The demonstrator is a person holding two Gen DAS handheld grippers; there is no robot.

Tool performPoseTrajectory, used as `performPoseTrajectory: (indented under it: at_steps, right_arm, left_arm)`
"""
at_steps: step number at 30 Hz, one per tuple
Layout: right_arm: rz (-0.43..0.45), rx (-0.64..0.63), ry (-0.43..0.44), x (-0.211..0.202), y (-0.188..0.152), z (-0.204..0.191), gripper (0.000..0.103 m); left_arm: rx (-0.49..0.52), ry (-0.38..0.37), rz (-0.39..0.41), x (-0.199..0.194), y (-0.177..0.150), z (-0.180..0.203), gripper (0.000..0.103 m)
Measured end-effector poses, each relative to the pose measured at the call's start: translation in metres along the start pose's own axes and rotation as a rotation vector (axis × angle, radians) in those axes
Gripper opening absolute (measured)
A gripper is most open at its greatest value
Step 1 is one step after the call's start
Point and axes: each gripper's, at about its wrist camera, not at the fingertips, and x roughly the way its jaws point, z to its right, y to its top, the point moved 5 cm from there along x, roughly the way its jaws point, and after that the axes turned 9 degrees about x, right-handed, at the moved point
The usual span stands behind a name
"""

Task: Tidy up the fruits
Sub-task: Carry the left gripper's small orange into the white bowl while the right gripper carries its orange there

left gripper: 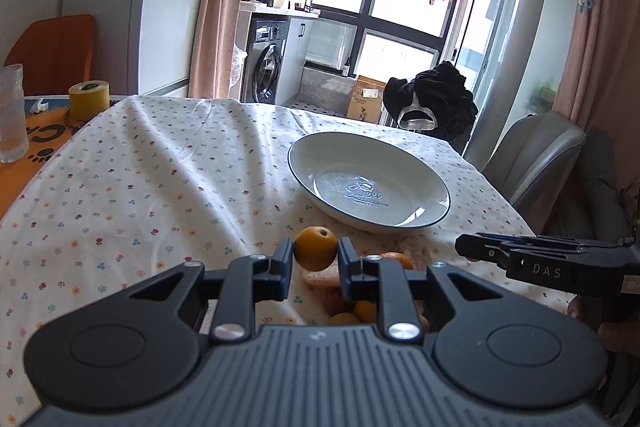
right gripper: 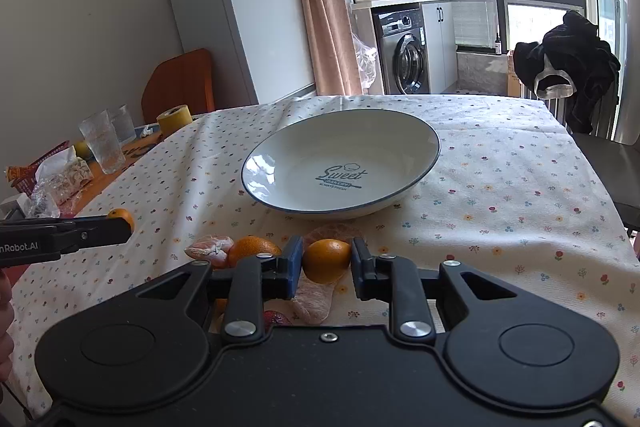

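The left tongs (left gripper: pixel 315 255) hold an orange (left gripper: pixel 316 247) between their pads, raised above the flowered table (left gripper: pixel 160 187). The right tongs (right gripper: pixel 325 263) grip a second orange (right gripper: pixel 326 259), near the heap of fruit (right gripper: pixel 256 250) on the cloth. Just beyond stands the white plate (right gripper: pixel 420 131), printed "Sweet". The right tongs read "DAS" on their side; the left, "nRobot.AI".

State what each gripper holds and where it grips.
Left gripper: an orange, clamped across its sides. Right gripper: another orange, also clamped across its sides.
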Motion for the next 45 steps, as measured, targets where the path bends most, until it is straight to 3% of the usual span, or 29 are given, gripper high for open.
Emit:
performPoseTrajectory:
  at_steps: [27,45]
  right_arm:
    - [0.028,0.013,0.061,0.039,0.048,0.002,0.024]
    - [-0.005,0.037,0.023,0.079,0.084,0.012,0.024]
  left_arm:
    - [0.062,-0.025,-0.058,0.067,0.048,0.027,0.022]
    - [0.087,-0.009,-0.112,0.110,0.070,0.029,0.022]
